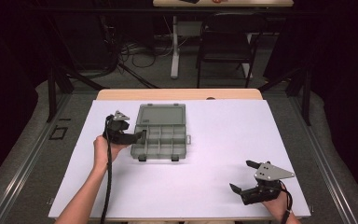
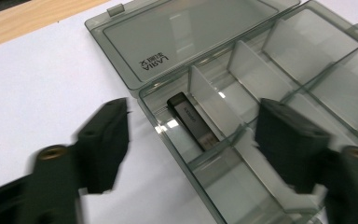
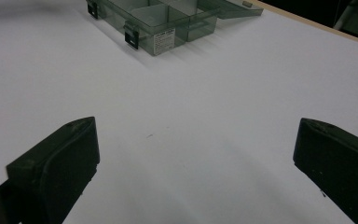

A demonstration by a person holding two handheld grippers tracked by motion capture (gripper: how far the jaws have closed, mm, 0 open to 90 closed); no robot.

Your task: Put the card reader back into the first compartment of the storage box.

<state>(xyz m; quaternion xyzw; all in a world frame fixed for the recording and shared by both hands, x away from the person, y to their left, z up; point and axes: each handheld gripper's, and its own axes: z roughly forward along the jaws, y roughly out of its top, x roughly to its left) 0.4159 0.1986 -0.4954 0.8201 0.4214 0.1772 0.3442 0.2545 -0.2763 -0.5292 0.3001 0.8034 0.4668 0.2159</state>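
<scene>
Left gripper [image 1: 137,136] at the left edge of the organizer box [image 1: 161,140], jaws spread wide, nothing between them. In the left gripper view [image 2: 193,140] one jaw sits outside the box wall over the white sheet [image 2: 37,93], the other over the compartments; can't tell if either touches the plastic. Right gripper [image 1: 242,176] is well apart from the box, near the front right of the sheet, jaws wide apart and empty; in the right gripper view [image 3: 196,154] there's bare white surface between them. Box: smoky translucent grey plastic, lid [image 2: 177,37] swung fully open and lying flat behind the tray, embossed lettering on the lid, dividers splitting the tray into compartments. One small black-and-silver stick, looks like a USB drive [image 2: 192,122], lies slanted in the compartment at the corner by the hinge, nearest the left gripper. Two dark latches [image 3: 131,40] on the front wall, label sticker between them. Box sits left of centre on the sheet, toward the far side of the table [image 1: 177,94].
</scene>
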